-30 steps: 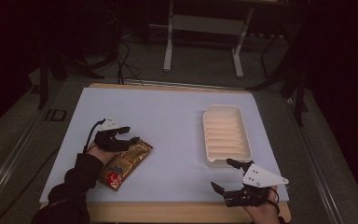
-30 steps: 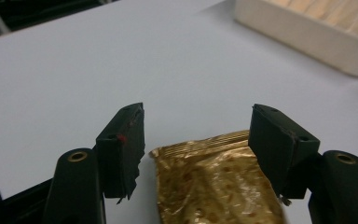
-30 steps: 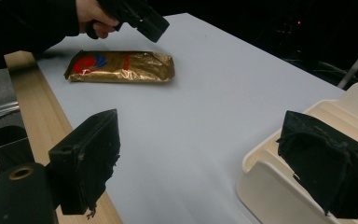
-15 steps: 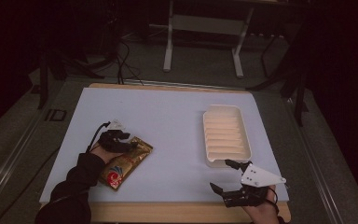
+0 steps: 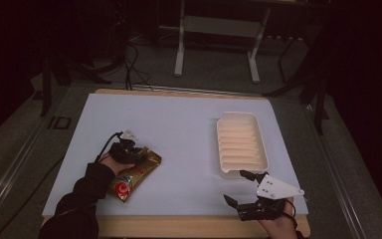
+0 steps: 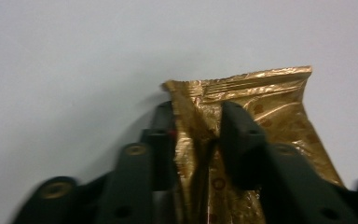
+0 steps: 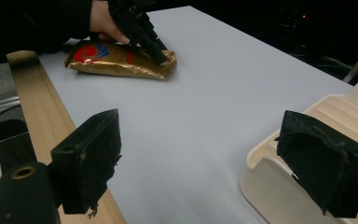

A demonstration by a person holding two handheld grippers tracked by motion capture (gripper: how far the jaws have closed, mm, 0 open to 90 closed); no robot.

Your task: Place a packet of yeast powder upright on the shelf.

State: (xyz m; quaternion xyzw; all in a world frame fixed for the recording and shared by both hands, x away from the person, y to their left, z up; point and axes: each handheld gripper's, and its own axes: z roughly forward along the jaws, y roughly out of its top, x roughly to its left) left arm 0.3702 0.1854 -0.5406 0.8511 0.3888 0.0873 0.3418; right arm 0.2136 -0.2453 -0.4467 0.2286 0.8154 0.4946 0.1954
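A gold foil snack packet (image 5: 135, 173) with a red and blue logo lies on the white table at the front left. My left gripper (image 5: 140, 153) is at the packet's far end. In the left gripper view its jaws are shut on a crumpled fold of the packet (image 6: 270, 107), with the left gripper (image 6: 196, 119) pressed low to the table. The right gripper view shows the same packet (image 7: 116, 58) under the left gripper (image 7: 156, 53). My right gripper (image 5: 234, 185) hovers at the front right edge, open and holding nothing (image 7: 200, 158).
A cream ribbed tray (image 5: 220, 149) stands at the right, just beyond the right gripper, and its near corner (image 7: 270, 172) is close to one jaw. The wooden table edge (image 7: 37, 107) runs along the front. Dark stands and cables fill the floor behind the table.
The left hand has crept a little toward the packet's far end and settled lower on it. The right gripper has barely moved.
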